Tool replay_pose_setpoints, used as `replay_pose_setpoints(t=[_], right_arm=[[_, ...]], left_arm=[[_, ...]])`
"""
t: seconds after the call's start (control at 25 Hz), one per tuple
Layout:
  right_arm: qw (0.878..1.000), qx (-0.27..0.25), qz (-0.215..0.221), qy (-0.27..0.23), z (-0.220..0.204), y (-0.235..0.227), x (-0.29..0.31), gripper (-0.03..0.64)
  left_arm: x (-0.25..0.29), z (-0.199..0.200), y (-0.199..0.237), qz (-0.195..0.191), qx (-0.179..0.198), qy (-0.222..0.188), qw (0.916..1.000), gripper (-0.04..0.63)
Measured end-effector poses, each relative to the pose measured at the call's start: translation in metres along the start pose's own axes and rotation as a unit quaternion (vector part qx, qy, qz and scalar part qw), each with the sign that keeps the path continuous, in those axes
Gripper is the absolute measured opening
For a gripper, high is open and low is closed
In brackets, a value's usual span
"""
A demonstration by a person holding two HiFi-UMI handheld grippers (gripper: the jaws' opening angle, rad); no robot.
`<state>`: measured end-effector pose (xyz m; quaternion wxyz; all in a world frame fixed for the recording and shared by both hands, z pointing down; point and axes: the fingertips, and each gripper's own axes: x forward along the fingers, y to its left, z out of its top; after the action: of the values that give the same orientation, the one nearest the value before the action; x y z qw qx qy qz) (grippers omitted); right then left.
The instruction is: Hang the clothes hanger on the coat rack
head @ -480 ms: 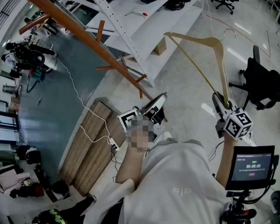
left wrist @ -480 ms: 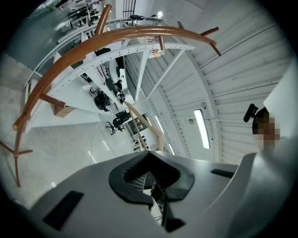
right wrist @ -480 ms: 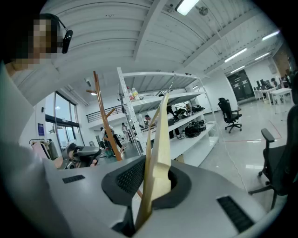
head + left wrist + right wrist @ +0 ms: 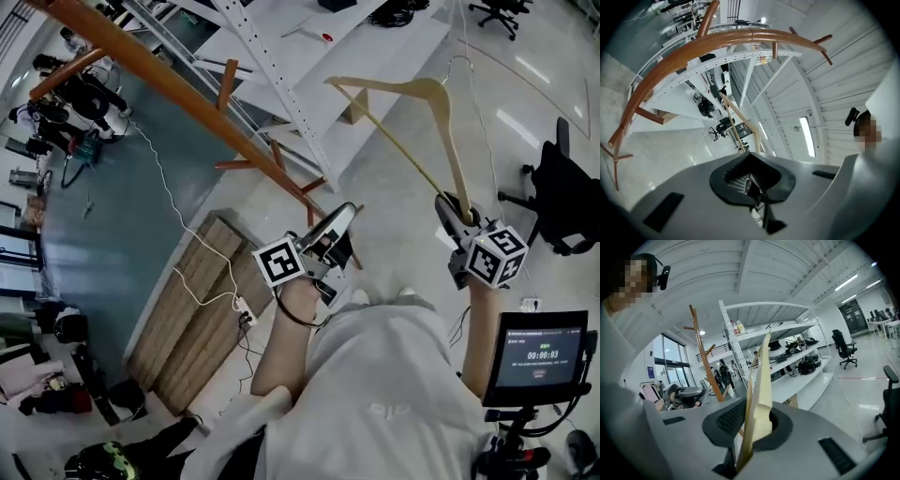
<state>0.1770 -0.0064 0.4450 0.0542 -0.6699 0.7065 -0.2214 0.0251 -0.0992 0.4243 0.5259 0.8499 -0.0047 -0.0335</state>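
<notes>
A pale wooden clothes hanger (image 4: 412, 103) with a thin wire hook (image 4: 459, 64) sticks up in the air. My right gripper (image 4: 453, 214) is shut on the lower end of one arm. In the right gripper view that hanger (image 4: 758, 394) is pinched between the pads of the right gripper (image 4: 752, 420). The coat rack (image 4: 178, 89) is a brown wooden pole with short pegs, running from upper left toward the middle. My left gripper (image 4: 339, 223) is level beside the rack's foot, shut on nothing. The left gripper view shows the left gripper (image 4: 750, 180), the rack (image 4: 693, 51) arching overhead and the hanger (image 4: 740, 117) behind.
White metal shelving (image 4: 281, 56) stands right behind the rack. A wooden pallet (image 4: 197, 309) with a white cable and power strip (image 4: 242, 311) lies on the floor at lower left. A black office chair (image 4: 567, 197) is at right, a small screen (image 4: 539, 352) at lower right.
My right gripper and the hanger have shifted left, closer to the coat rack. The left gripper has stayed about where it was.
</notes>
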Motion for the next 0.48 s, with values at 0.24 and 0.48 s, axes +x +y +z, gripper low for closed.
replay_pose_setpoints(t=[0.24, 0.48], right_arm=[[1.000, -0.003, 0.009, 0.025, 0.017, -0.020, 0.017, 0.041], [0.998, -0.032, 0.039, 0.033, 0.025, -0.025, 0.054, 0.041]], left_arm=[[0.028, 0.016, 0.001, 0.005, -0.014, -0.012, 0.9998, 0.006], [0.035, 0.037, 0.012, 0.005, -0.005, -0.043, 0.9991, 0.006]])
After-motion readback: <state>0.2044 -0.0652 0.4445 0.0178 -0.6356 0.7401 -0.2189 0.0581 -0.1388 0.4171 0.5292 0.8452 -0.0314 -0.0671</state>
